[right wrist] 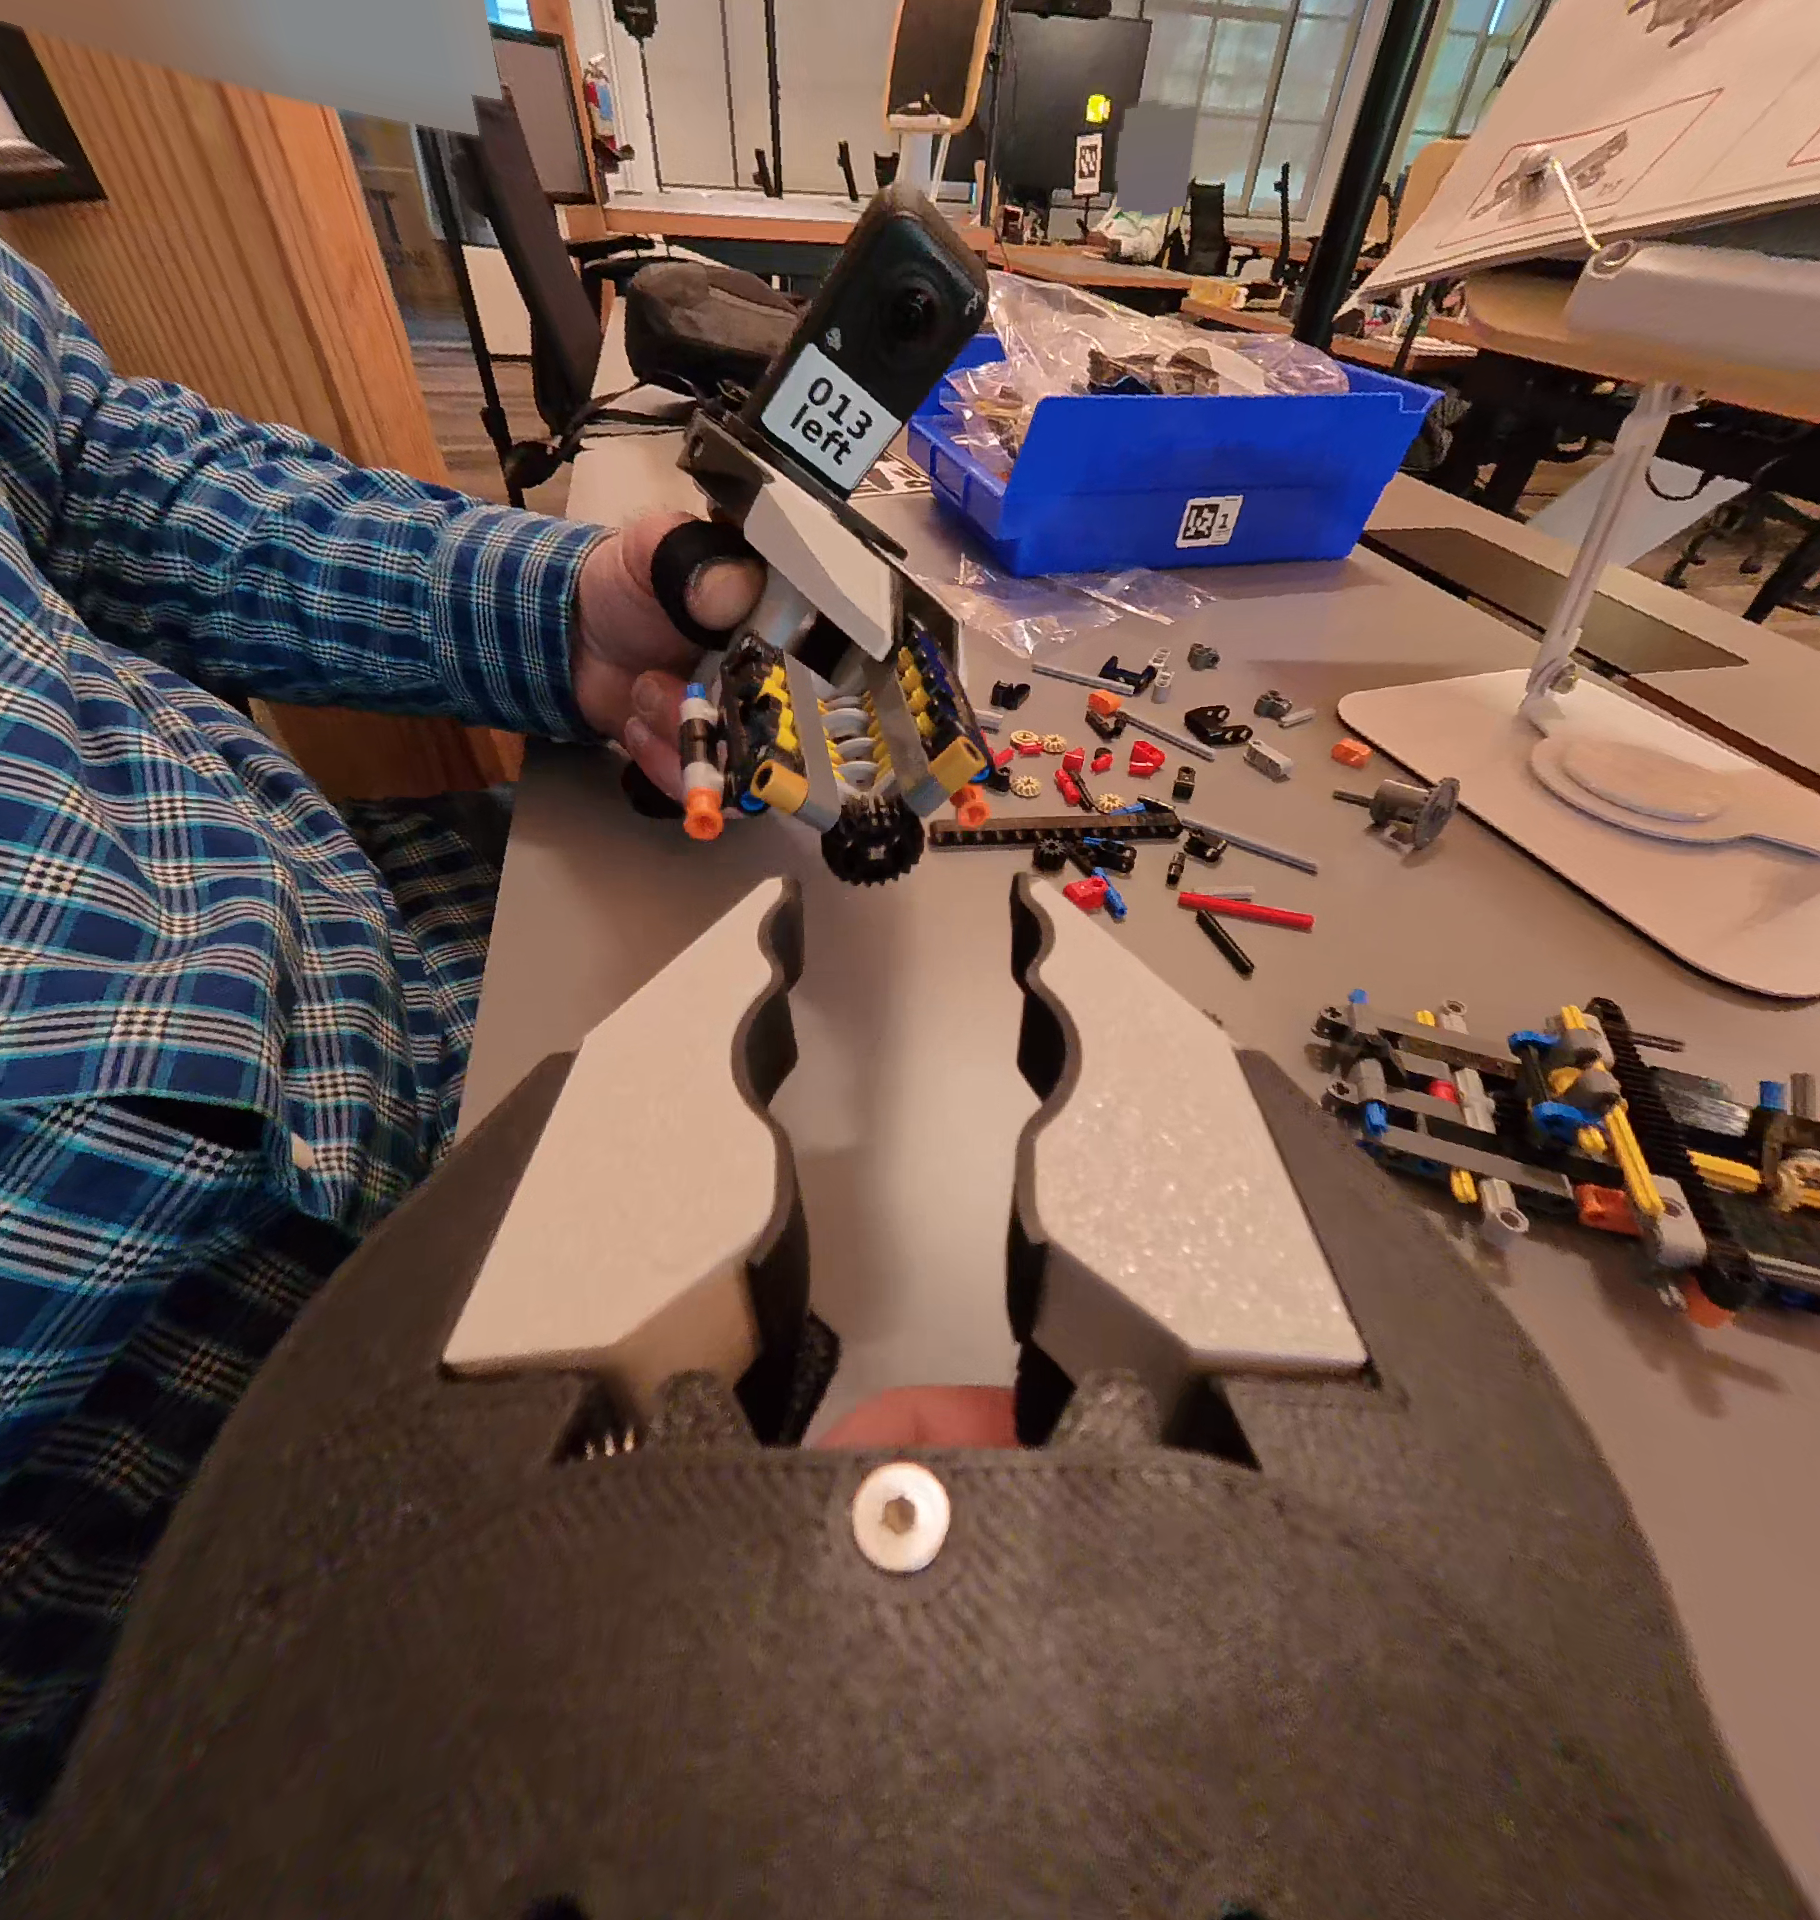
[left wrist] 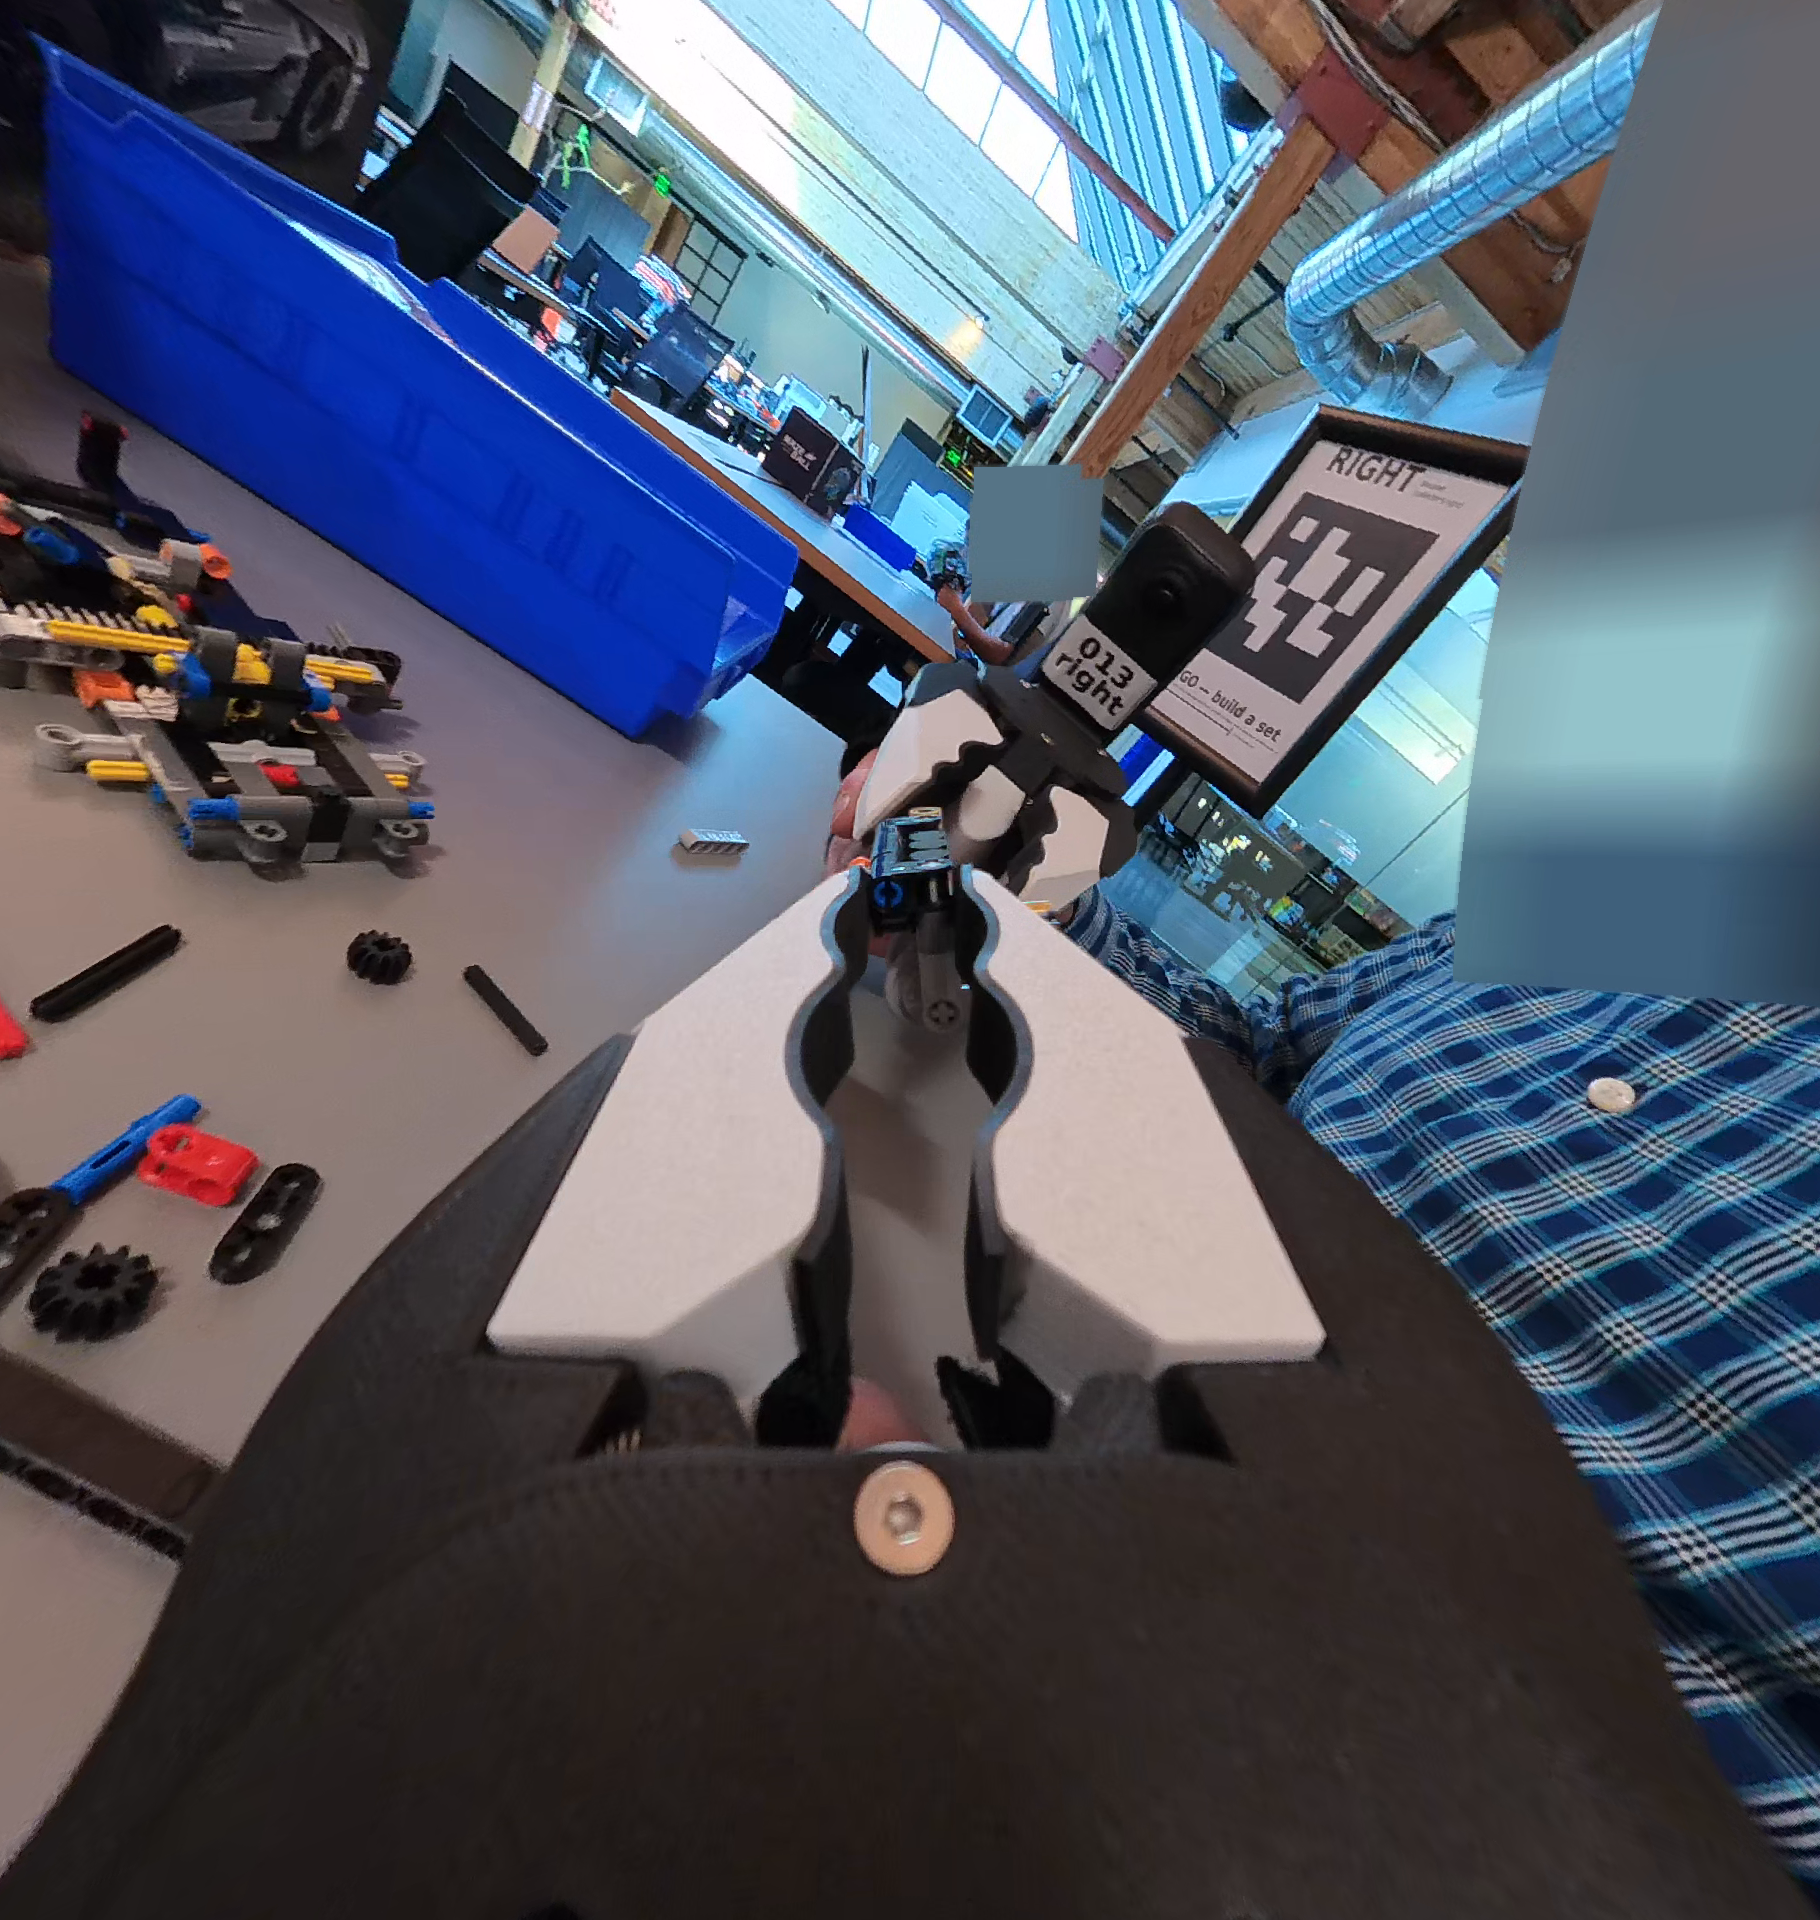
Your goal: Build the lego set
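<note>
Left gripper point(right wrist: 864, 707) clamps subassembly point(right wrist: 844, 748), frame centre, just beyond right gripper point(right wrist: 901, 914), agape, empty.

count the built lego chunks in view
2. One chunk is clamped in the left gripper; the other lies on the table at right. More may hide in the bin.

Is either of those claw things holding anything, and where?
The left gripper clamps a small lego assembly across its middle; the right gripper is open and empty.
</note>
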A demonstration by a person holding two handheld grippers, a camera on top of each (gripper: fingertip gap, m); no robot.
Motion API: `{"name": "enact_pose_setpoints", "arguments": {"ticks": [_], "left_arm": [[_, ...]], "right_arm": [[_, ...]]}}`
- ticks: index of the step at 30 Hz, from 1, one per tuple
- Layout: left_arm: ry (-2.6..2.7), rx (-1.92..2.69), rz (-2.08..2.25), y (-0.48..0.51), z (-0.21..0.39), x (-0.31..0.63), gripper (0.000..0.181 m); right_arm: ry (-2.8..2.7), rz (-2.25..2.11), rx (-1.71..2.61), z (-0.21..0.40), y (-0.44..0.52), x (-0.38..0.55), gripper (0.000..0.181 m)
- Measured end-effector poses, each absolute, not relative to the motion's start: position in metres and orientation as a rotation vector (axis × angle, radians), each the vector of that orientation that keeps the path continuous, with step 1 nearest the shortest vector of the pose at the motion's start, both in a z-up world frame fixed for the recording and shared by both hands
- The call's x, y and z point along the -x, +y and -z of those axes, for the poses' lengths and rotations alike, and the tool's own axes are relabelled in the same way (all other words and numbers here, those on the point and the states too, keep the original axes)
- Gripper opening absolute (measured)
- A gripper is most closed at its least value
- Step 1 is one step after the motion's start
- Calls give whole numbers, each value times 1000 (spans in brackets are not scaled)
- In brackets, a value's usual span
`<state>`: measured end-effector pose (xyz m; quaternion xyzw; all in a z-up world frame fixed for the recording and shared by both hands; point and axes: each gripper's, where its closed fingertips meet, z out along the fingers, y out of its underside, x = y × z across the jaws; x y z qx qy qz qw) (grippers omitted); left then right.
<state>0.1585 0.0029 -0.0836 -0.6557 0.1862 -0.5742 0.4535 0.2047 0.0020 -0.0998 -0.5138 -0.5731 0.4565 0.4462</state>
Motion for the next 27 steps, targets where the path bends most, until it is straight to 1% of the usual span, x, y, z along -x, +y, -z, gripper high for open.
{"name": "enact_pose_setpoints", "arguments": {"ticks": [4,15,19,20,22,27], "left_arm": [[423,1629,1405,7,85,-157,13],[337,1750,1257,12,104,-150,13],[332,1762,1217,15,105,-144,13],[332,1766,1207,15,106,-142,13],[364,1781,1180,14,108,-143,13],[431,1798,1127,15,109,-140,13]], "right_arm": [[-1432,-1066,1273,100,2,-209,46],[-1459,-1057,1349,114,2,-204,50],[-1400,-1165,1376,106,6,-197,47],[-1381,-1194,1370,102,7,-196,39],[-1364,-1200,1386,101,15,-194,35],[-1395,-1178,1386,102,26,-181,36]]}}
